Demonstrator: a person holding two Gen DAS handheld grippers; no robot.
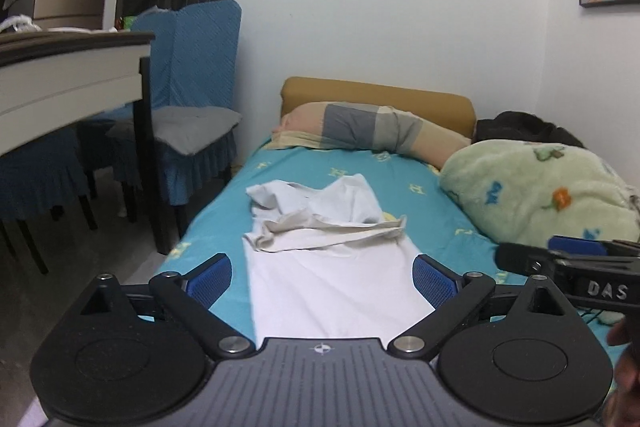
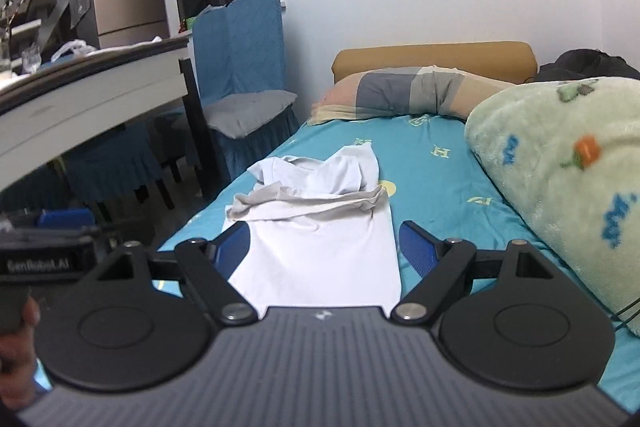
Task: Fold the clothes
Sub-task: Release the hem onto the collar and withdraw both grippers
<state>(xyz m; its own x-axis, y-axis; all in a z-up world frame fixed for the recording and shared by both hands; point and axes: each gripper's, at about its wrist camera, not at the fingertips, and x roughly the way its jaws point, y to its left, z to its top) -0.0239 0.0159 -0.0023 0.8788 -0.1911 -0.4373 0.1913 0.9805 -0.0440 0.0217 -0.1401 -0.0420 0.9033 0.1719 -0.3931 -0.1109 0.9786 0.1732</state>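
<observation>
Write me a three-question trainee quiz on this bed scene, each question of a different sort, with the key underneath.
1. True or false: the left tongs are shut on the white garment.
2. Multiple choice: the fleecy green blanket lies (A) on the white garment, (B) on the bed's right side, apart from the garment, (C) on the blue chair.
3. Fill in: the near part of the garment lies flat on the turquoise sheet, while its far end is ____.

Key
1. False: both the left tongs and the right tongs stand open, holding nothing.
2. B.
3. Bunched up, with loose folds toward the pillow.
</observation>
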